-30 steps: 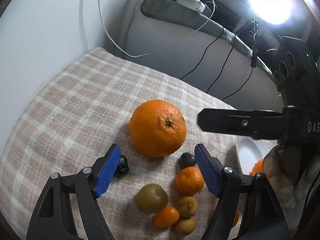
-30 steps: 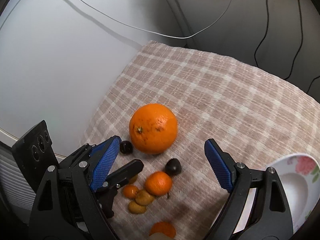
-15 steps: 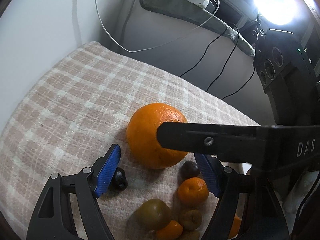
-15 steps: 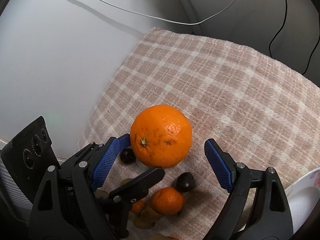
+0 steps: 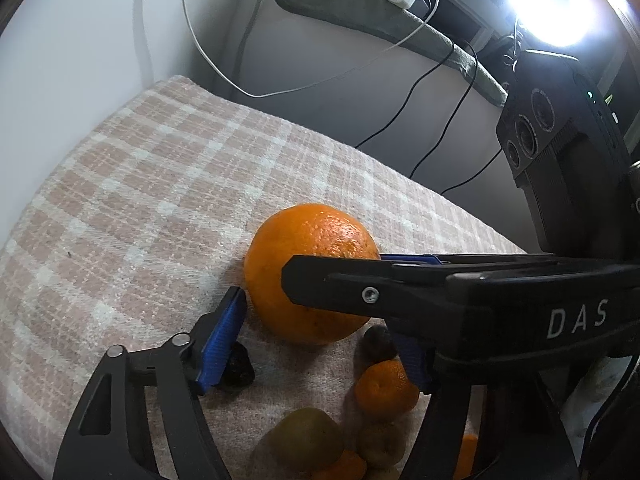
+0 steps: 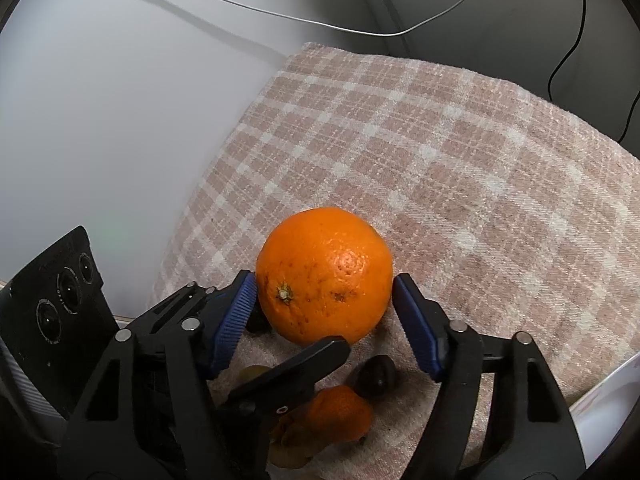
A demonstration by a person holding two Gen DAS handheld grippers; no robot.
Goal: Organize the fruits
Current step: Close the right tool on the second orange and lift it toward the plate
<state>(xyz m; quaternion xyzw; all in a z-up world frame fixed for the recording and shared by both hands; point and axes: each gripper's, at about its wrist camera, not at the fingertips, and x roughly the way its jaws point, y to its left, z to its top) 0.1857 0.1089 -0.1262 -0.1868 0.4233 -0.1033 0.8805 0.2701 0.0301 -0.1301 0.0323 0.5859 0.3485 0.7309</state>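
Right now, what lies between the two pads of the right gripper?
The big orange sits between the blue pads of the right gripper, shown in the right wrist view. Both pads look against its sides.

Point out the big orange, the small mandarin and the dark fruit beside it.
big orange [image 6: 324, 272], right wrist view, front skin.
small mandarin [image 5: 384, 390], left wrist view, its top.
dark fruit [image 6: 376, 376], right wrist view, its middle.

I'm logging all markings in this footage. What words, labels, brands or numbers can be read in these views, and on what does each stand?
"DAS": white letters on the black body of the right gripper, seen in the left wrist view; the word runs out of frame, so it may be cut off.
No other text is readable on the large orange, the checked cloth or the plate.
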